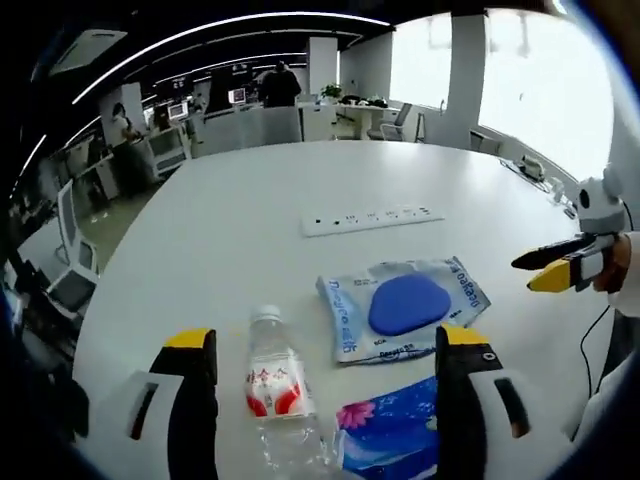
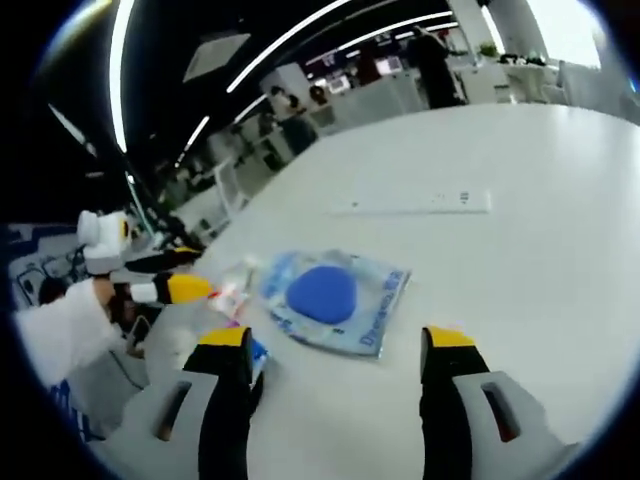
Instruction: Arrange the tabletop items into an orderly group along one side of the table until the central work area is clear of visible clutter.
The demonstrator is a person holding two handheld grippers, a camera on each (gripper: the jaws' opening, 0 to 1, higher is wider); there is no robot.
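Between the spread-apart left gripper [image 1: 325, 390] lie a water bottle [image 1: 275, 395] and floral tissue pack [image 1: 392, 432]; right gripper [image 2: 335, 385] also spread.

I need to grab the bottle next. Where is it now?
In the left gripper view, the bottle lies on the table between that gripper's jaws, just left of the blue packets.

Past the white surface [image 1: 250, 200] you have an open office: rows of desks with monitors [image 1: 165, 140], a white pillar [image 1: 322, 62], and bright windows [image 1: 540, 80] on one side. A person in dark clothes [image 1: 279, 85] stands at the far end, with a potted plant [image 1: 331, 91] nearby. Long light strips [image 2: 270, 50] run across the dark ceiling above you.
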